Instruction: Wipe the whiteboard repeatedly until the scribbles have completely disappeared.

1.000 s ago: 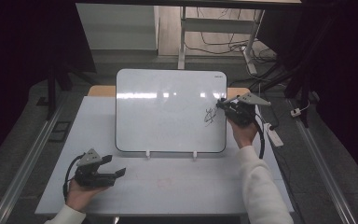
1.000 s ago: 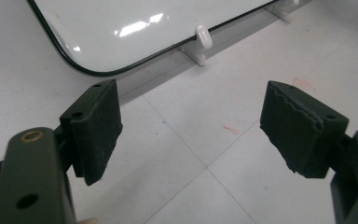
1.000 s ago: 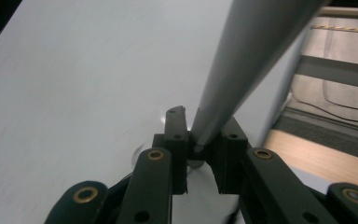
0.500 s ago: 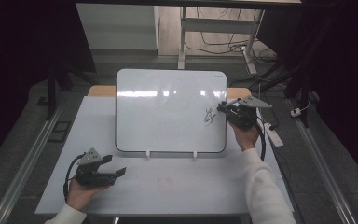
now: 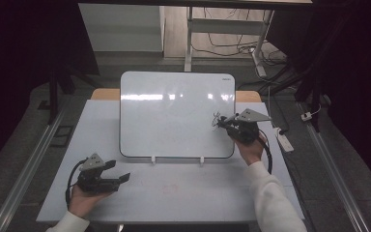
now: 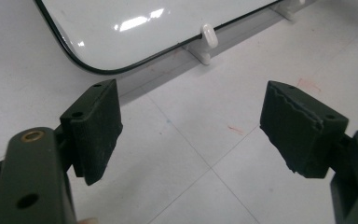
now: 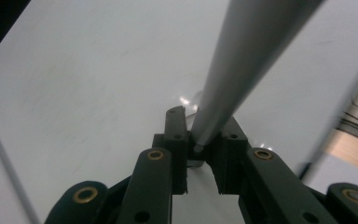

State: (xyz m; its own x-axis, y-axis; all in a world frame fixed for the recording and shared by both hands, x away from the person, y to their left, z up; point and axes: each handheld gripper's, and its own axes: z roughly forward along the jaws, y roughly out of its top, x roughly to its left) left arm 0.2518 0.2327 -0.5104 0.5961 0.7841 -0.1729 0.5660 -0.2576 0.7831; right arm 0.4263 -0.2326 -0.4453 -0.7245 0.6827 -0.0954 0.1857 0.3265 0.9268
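A white whiteboard (image 5: pixel 174 111) stands tilted on small white feet (image 5: pixel 152 159) at the middle of the white table (image 5: pixel 183 193). Near its right edge is a small black scribble (image 5: pixel 216 119). My right gripper (image 5: pixel 226 123) sits at that scribble, shut on a grey marker (image 7: pixel 242 60) that runs up and right across the right gripper view, over the board (image 7: pixel 98 84). My left gripper (image 5: pixel 121 175) rests low on the table at the near left, open, with nothing between its pads (image 6: pixel 98 126). The board's lower corner (image 6: pixel 144 28) and one foot (image 6: pixel 208 37) lie ahead of it.
A white power strip (image 5: pixel 285 141) lies beside the table's right edge, with a cable leading off. Metal rails (image 5: pixel 26 169) run along the floor on both sides. Behind the board stands a white table frame (image 5: pixel 189 38) with loose cables on the floor.
My right gripper has slid a little down the board toward the near side, still holding the marker. The left gripper has stayed in place.
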